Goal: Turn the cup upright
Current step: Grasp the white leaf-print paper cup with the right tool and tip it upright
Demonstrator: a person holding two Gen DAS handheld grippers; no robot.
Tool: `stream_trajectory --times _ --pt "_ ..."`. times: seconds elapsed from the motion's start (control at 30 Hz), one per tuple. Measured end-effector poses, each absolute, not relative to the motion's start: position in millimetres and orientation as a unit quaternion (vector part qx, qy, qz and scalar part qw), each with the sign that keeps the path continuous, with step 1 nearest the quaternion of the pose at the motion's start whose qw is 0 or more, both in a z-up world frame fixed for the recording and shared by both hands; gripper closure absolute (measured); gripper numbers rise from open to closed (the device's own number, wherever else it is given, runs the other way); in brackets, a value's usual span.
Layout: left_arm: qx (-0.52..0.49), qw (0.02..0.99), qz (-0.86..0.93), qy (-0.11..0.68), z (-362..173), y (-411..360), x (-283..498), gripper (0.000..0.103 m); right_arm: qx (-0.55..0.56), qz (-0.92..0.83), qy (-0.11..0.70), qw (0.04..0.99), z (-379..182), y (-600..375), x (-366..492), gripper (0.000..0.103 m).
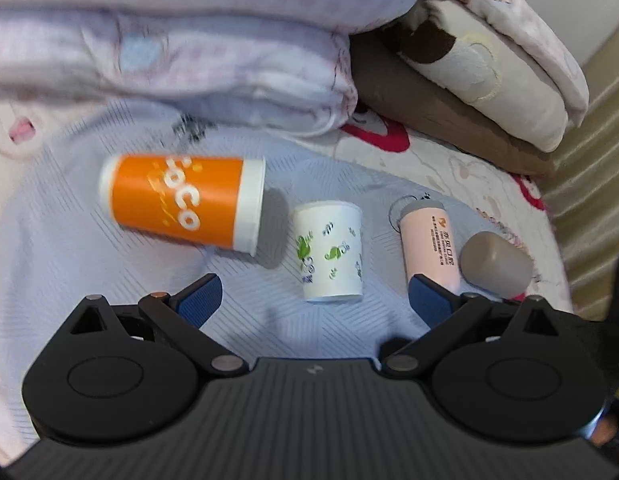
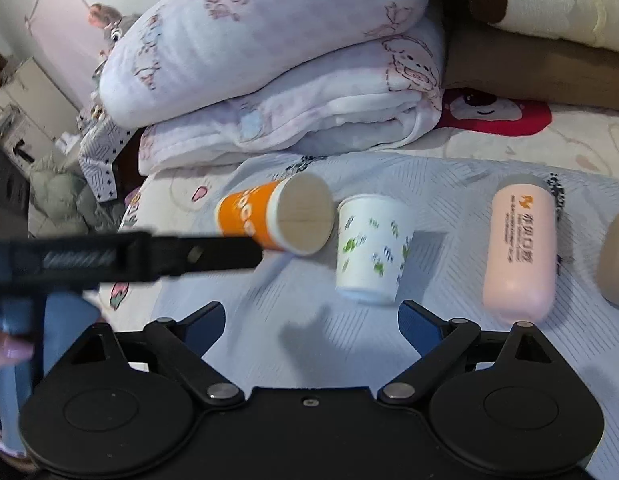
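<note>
An orange paper cup lies on its side on the pale bedsheet, mouth to the right; in the right wrist view its open mouth faces me. A small white cup with green prints stands beside it, narrow end up; it also shows in the right wrist view. My left gripper is open and empty, just in front of the white cup. My right gripper is open and empty, a little short of both cups. The left gripper's body crosses the right wrist view at the left.
A pink bottle and its grey cap lie to the right of the cups; the bottle also shows in the right wrist view. Folded quilts and pillows are piled behind.
</note>
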State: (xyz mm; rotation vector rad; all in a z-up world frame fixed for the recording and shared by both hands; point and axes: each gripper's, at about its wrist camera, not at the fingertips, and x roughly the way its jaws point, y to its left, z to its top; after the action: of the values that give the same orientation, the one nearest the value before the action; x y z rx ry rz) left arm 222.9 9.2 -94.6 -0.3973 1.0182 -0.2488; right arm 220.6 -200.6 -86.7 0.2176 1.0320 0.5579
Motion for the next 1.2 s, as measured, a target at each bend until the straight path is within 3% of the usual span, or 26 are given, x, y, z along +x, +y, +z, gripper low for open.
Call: stream_trajectory --times 0.6,0.67,0.73,1.2 --pt "-0.251 0.825 -0.087 0.499 -138.6 24.5 248.5 0.004 0.091 0.22 0.487 0.84 -162.4 -185.6 275.9 0.016" --pt "-0.246 0.827 -0.088 0.498 -137.8 24.0 248.6 0.004 0.102 0.215 0.485 0.842 -166.5 -186.6 277.2 0.021" --pt "-0.242 0.828 -0.086 0.499 -138.2 23.1 248.8 0.004 0.106 0.211 0.486 0.841 -170.4 -187.2 278.7 0.037" --pt "-0.205 0.836 -0.12 0.495 -117.6 10.6 233.1 0.004 0.103 0.194 0.464 0.858 -147.9 -193.6 240.2 0.038"
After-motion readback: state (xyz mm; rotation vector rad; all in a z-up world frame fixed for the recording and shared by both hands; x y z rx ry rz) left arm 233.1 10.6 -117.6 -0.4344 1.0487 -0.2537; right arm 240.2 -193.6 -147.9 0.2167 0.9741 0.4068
